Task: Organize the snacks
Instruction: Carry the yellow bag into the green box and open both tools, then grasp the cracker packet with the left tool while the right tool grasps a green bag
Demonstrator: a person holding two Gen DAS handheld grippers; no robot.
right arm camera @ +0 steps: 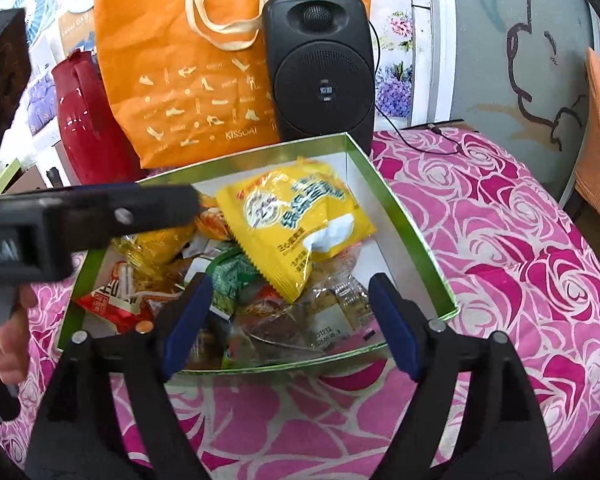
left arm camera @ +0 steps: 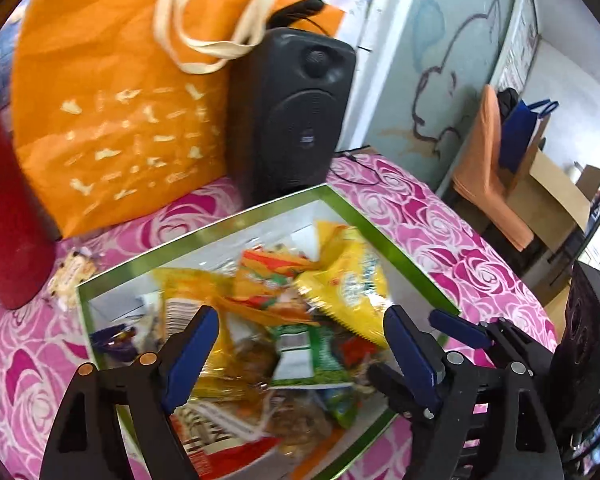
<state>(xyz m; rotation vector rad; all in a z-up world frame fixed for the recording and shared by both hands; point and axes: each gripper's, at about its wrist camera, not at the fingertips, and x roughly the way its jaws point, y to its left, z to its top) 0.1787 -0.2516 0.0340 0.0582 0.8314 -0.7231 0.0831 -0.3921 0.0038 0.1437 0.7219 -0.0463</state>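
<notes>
A: Two views on file. Left wrist first, please.

B: Item one, left gripper (left arm camera: 300, 344): blue-padded fingers (left arm camera: 190, 360) spread wide, grasping nothing, hanging over the green-rimmed box (left arm camera: 364, 216). Item two, snack packets heaped inside that box: yellow packet (left arm camera: 352, 288) at about 1 o'clock from the gripper, green packet (left arm camera: 304, 352) right between the fingers, lower down. Item three, right gripper (left arm camera: 432, 334) entering at 3 o'clock, its tips over the box's right rim, jaws apart. Picture is motion-blurred; small print unreadable.

A: Surroundings?

B: Pink rose tablecloth (left arm camera: 440, 216) under the box. Orange tote bag (left arm camera: 120, 100) at 11 o'clock, black speaker (left arm camera: 296, 112) at 12, red jug (left arm camera: 8, 200) at 9. One small loose packet (left arm camera: 72, 276) on the cloth, just outside the box's left corner.

A: Right wrist view.

B: Right gripper (right arm camera: 290, 320): fingers released, empty, poised above the near half of the box (right arm camera: 416, 240). Yellow packet (right arm camera: 296, 216) at 12 o'clock, lying on top of the heap; green packet (right arm camera: 230, 284) at 10; red-and-white packet (right arm camera: 112, 296) at 9, by the left wall. Left gripper (right arm camera: 196, 200) crosses in from 9 o'clock over the box; whether it is spread or closed cannot be told from this side. Hand (right arm camera: 12, 336) holding it at 8 o'clock. Tote bag (right arm camera: 188, 80), speaker (right arm camera: 320, 72) and jug (right arm camera: 84, 120) stand behind the box.
</notes>
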